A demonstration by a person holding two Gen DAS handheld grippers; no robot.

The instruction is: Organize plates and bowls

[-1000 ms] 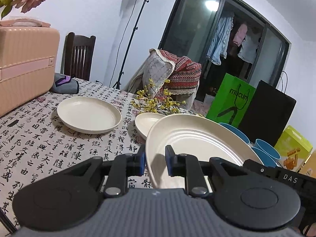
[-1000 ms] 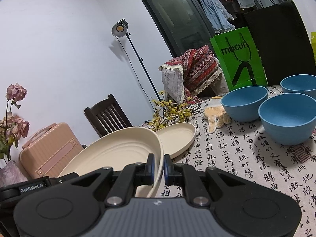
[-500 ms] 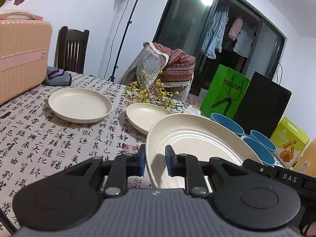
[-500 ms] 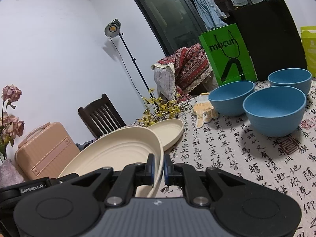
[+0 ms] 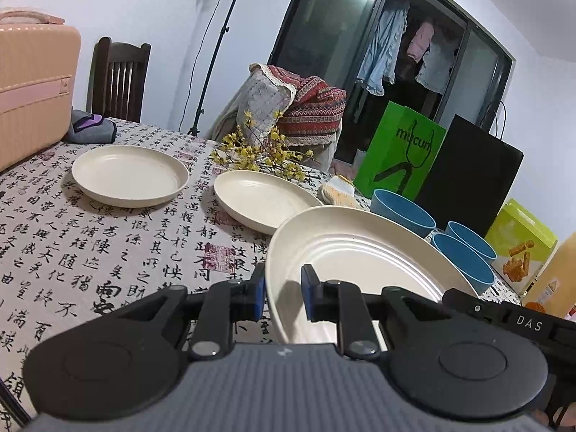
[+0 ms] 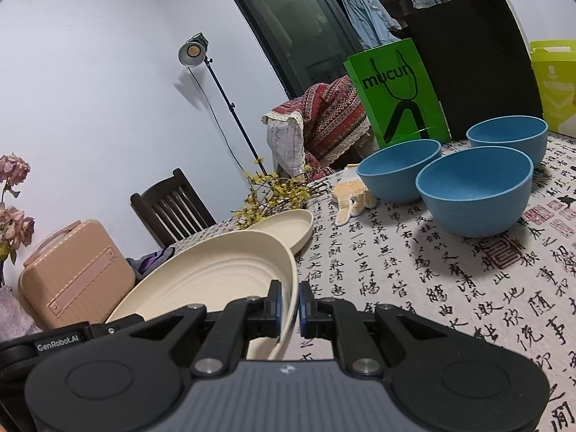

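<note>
Each camera sits just behind its own tool, low over the surface (image 5: 108,252), looking forward and slightly down along the fingers. The left tool (image 5: 282,293) faces ahead and rightward; the right tool (image 6: 288,304) faces ahead and leftward. Both views share the large plate (image 5: 360,252) close ahead and the blue bowls (image 6: 475,187) beyond.

Black tongs (image 5: 282,297), blue pads (image 5: 258,298)
</note>
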